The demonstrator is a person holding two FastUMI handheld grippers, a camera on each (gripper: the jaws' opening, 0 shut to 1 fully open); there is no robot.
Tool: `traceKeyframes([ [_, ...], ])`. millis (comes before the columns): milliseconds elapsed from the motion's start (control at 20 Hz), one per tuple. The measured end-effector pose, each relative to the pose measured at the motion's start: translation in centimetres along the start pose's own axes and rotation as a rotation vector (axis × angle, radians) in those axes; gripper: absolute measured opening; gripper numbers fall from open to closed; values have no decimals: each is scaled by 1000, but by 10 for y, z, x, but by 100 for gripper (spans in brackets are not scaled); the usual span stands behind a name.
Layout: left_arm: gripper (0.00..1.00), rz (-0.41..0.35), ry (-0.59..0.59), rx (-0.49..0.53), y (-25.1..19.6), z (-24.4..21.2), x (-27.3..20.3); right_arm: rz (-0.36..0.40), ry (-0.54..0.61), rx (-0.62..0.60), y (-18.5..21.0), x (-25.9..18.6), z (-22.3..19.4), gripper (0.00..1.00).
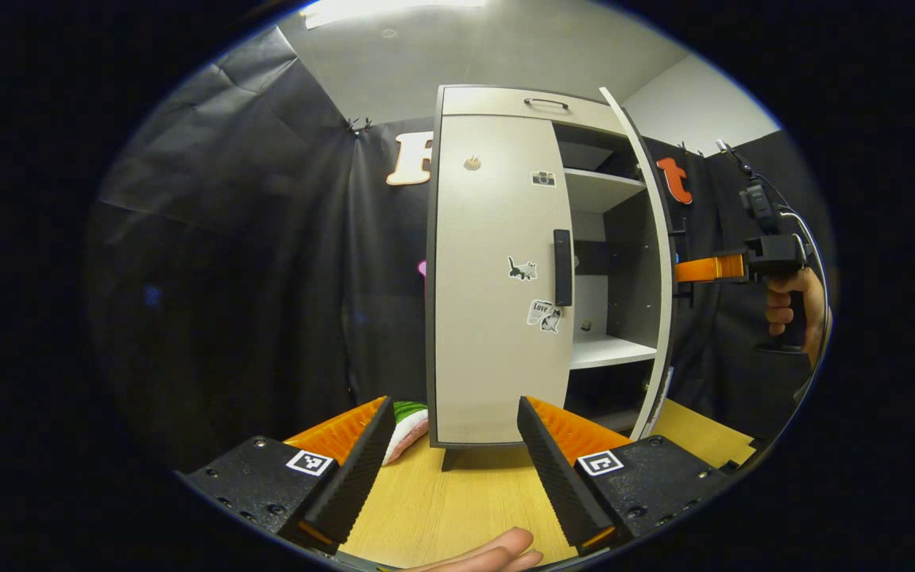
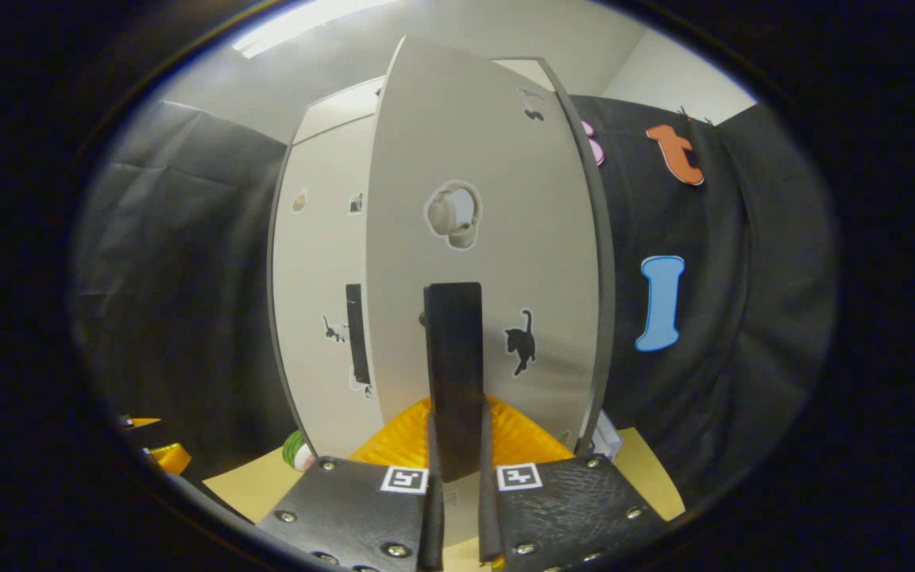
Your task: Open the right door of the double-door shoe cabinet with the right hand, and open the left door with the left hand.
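The shoe cabinet (image 1: 505, 103) stands on a wooden table. Its left door (image 1: 489, 278) is closed, with a black vertical handle (image 1: 562, 268) on its right edge. My left gripper (image 1: 454, 405) is open, low in front of that door and well short of it, holding nothing. The right door (image 1: 656, 262) is swung out, showing the shelves (image 1: 608, 349). In the left gripper view, a hand holds my right gripper (image 1: 684, 270) against the open door's outer side. In the right gripper view, my right gripper (image 2: 457, 433) is shut on the right door's black handle (image 2: 453, 349), on the door face (image 2: 505, 238).
The wooden table (image 1: 457, 500) extends in front of the cabinet. A green, white and pink object (image 1: 410, 425) lies by the cabinet's left foot. A drawer with a metal handle (image 1: 546, 102) tops the cabinet. Black cloth walls surround it. A hand (image 1: 497, 556) shows at the bottom.
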State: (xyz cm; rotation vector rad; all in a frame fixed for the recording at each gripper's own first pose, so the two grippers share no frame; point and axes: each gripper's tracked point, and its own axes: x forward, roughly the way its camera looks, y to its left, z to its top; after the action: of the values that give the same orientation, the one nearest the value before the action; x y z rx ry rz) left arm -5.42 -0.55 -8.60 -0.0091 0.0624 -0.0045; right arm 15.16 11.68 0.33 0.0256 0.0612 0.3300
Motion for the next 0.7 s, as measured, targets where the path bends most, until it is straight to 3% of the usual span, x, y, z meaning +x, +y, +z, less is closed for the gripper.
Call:
traceKeyframes([
  [350, 96, -32, -25, 29, -21, 4, -16, -25, -8, 2, -18, -18, 3, 17],
  [400, 92, -37, -19, 33, -25, 2, -18, -29, -9, -5, -25, -21, 1, 17],
  [650, 96, -68, 1, 21, -38, -4, -23, -20, -16, 19, -44, -33, 3, 17],
  [700, 92, -67, -1, 23, -39, -3, -24, -10, -24, 21, -47, -33, 3, 16],
])
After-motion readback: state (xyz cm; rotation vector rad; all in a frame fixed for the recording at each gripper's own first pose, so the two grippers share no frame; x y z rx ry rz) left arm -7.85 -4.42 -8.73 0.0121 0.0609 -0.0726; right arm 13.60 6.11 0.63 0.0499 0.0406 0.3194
